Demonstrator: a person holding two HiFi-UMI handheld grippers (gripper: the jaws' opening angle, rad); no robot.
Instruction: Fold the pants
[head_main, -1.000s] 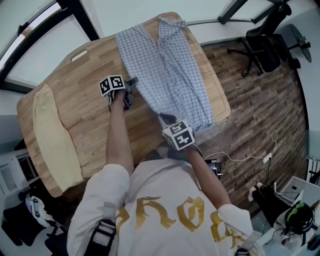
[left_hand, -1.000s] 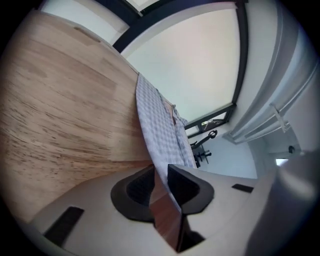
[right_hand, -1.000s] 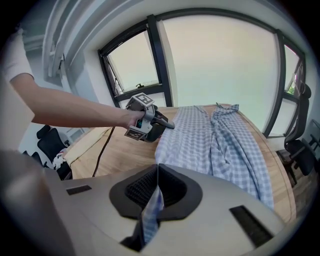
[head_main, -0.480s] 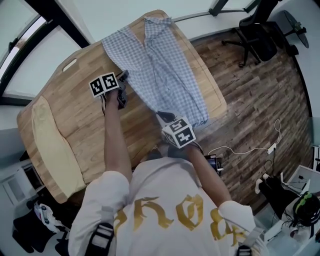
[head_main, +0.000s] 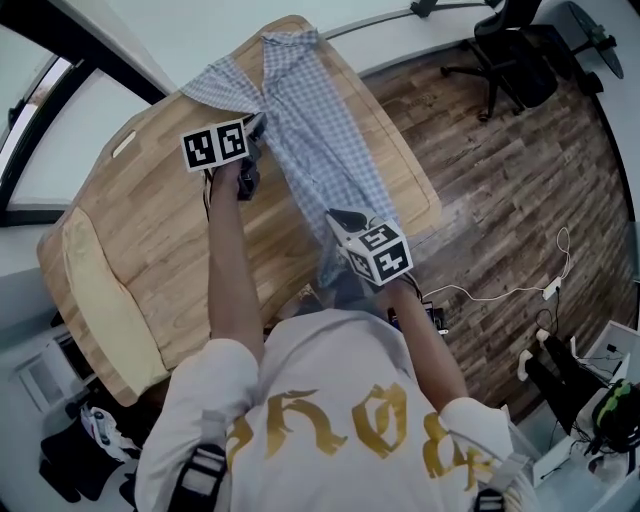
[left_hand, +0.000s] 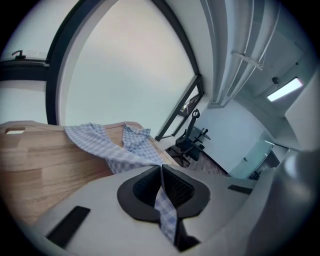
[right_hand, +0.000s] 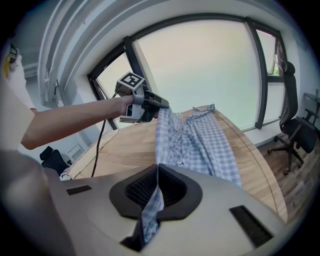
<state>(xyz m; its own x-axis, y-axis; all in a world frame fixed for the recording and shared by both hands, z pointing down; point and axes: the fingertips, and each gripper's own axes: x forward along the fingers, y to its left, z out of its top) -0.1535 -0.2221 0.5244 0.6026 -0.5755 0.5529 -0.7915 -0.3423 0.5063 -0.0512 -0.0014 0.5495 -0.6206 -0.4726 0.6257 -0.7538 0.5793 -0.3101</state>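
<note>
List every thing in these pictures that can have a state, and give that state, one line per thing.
Checked pants: spread lengthwise on the wooden table, one long edge pinched up at two spots, not yet folded.
Left hand-held gripper: shut on the pants' edge, raised above the table.
Right hand-held gripper: shut on the pants' edge.
Yellow cloth: lying flat by the table's edge, untouched.
</note>
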